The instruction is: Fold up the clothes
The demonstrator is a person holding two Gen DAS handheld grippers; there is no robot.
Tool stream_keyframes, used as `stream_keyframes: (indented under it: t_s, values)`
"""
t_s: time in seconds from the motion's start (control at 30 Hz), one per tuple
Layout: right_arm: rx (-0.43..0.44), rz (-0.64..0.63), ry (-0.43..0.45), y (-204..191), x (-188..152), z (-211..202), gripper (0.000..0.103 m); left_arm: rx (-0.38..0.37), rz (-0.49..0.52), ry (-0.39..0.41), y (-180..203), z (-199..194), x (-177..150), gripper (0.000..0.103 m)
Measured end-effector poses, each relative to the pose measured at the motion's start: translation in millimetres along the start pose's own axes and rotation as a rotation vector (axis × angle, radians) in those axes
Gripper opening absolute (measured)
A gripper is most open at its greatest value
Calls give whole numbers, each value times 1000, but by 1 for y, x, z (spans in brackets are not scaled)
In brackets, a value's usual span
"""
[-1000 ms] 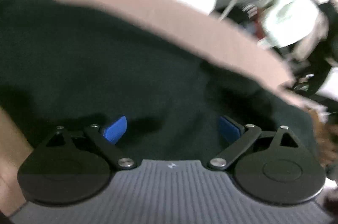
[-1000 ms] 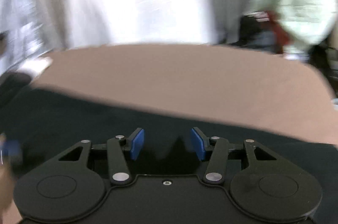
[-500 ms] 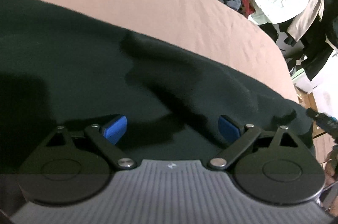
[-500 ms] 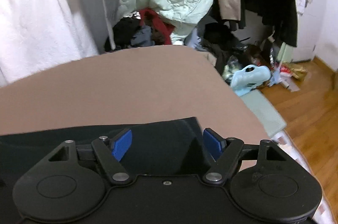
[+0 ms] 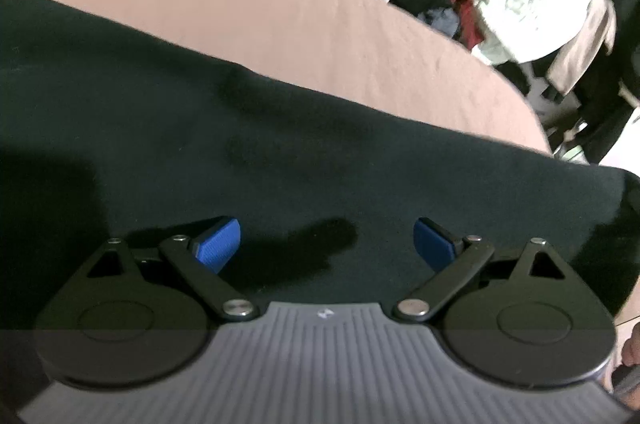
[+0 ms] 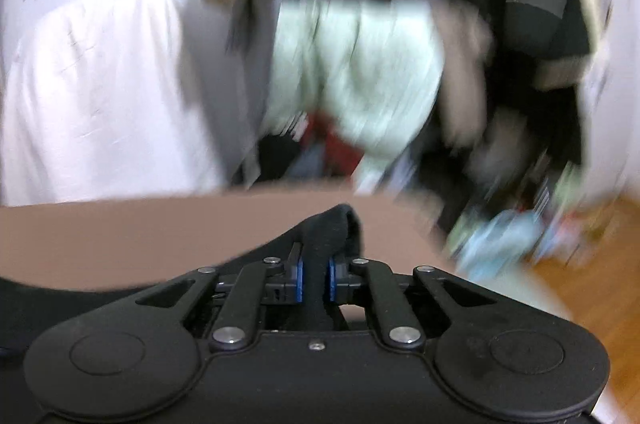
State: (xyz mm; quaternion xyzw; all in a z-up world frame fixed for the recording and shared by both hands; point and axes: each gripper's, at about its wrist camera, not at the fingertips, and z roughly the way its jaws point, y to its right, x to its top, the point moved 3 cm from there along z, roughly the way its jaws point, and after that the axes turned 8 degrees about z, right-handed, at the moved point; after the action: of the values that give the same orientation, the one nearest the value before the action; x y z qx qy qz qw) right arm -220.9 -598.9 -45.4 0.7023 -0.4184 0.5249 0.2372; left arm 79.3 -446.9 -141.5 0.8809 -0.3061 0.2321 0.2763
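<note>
While the left gripper (image 5: 326, 244) is hovering wide over the black garment (image 5: 248, 144), the right gripper (image 6: 313, 280), open a half-second ago, is now pinching its corner off the bed (image 5: 280, 4), starting a fold.

A brown-covered bed (image 5: 280, 24) fills the foreground, its far edge curving away. Beyond it stands a white wall (image 6: 80, 84). Past the bed's right corner hang crowded clothes, among them a pale green quilted jacket (image 6: 360, 64). Wooden floor (image 6: 580, 284) shows at right.
</note>
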Motion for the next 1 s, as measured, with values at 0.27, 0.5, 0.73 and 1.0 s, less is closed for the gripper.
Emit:
stream_keyframes:
  t_s: [0.27, 0.5, 0.73, 1.0]
  values:
    - [-114, 20, -269, 24, -46, 80, 19, 51, 58, -48, 7, 9, -11, 95]
    - [-157, 310, -343, 58, -25, 45, 61, 167, 197, -120, 12, 7, -28, 95]
    - [126, 674, -501, 85, -47, -38, 61, 135, 199, -110, -3, -21, -47, 95]
    - [145, 641, -559, 73, -67, -49, 61, 136, 216, -84, -5, -32, -56, 95]
